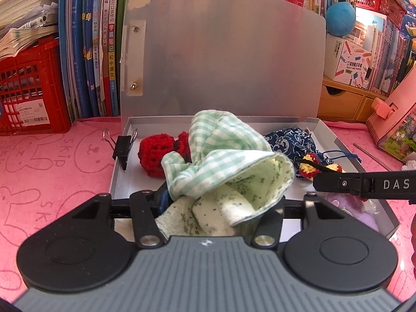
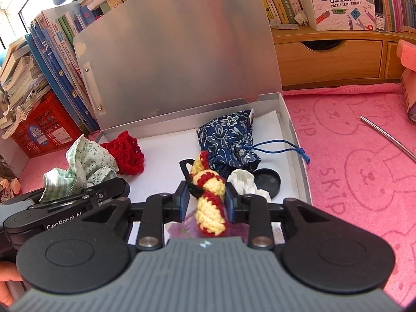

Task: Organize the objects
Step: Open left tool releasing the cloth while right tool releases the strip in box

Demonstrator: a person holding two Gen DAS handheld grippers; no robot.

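1. A red plastic crate sits far to the left of my fingers, with papers stacked on top.
2. Upright books line the wall ahead-left of my fingers.
3. A label printer box stands ahead-right, on a wooden drawer unit.
4. A metal straw lies right of my fingers on the pink towel.

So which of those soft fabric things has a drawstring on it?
The dark blue floral pouch at the back of the open box; a blue cord trails from its gathered neck. The red crochet piece and green checked cloth have none.
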